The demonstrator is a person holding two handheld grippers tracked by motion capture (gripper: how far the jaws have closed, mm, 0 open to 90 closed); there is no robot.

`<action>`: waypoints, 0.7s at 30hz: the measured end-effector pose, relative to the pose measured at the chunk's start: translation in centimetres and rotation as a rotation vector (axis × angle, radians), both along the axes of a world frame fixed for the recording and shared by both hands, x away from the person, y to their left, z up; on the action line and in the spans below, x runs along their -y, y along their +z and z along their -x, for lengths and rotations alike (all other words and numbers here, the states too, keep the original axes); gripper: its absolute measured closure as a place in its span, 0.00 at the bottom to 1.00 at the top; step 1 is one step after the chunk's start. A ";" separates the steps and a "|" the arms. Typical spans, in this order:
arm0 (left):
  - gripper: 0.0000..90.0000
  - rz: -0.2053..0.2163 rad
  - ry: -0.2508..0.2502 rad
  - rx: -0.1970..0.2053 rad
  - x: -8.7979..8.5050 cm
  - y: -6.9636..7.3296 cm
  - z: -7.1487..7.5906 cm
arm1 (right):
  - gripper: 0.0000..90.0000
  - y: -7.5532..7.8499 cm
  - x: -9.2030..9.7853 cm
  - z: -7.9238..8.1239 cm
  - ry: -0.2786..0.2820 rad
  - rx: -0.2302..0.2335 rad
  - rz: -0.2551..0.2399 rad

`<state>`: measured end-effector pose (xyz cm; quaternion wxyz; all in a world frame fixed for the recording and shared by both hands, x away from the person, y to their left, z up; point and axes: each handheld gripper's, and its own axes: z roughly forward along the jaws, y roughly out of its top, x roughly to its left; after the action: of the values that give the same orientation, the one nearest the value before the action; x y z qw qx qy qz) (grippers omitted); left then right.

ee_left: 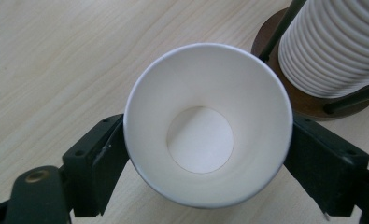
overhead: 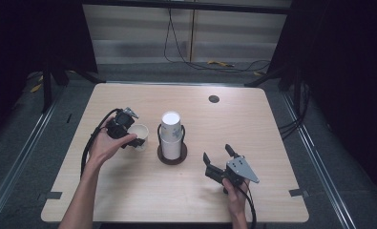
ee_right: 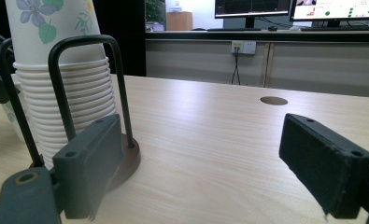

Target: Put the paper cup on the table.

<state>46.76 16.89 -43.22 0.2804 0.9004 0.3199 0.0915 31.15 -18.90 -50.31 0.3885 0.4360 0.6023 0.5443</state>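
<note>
A white paper cup stands upright on the table with its mouth up, and my left gripper is shut on it, one black jaw on each side of its rim. From above, that cup sits left of a stack of upside-down paper cups held in a round brown holder with black wire loops. The stack with a flower print also rises at the left of the right gripper view. My right gripper is open near the front right, with nothing between its jaws.
The wooden table has a round cable hole near its far edge. Cables lie on the floor beyond the table. Bare wood stretches to the right of the cup holder.
</note>
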 end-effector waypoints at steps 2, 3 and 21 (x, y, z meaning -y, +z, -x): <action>0.19 0.015 0.000 0.010 -0.2 0.2 0.1 | 0.14 0.0 0.0 0.0 0.000 -0.002 -0.001; 0.19 0.021 -0.002 0.012 -0.4 0.3 0.1 | 0.14 0.0 0.0 0.0 -0.001 -0.002 -0.002; 0.20 0.196 0.039 0.070 -2.5 -0.1 2.0 | 0.14 0.0 0.0 0.0 -0.006 0.001 0.002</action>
<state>44.81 19.36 -43.31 0.3763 0.8585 0.3346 0.0967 31.15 -18.90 -50.31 0.3908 0.4370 0.6014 0.5428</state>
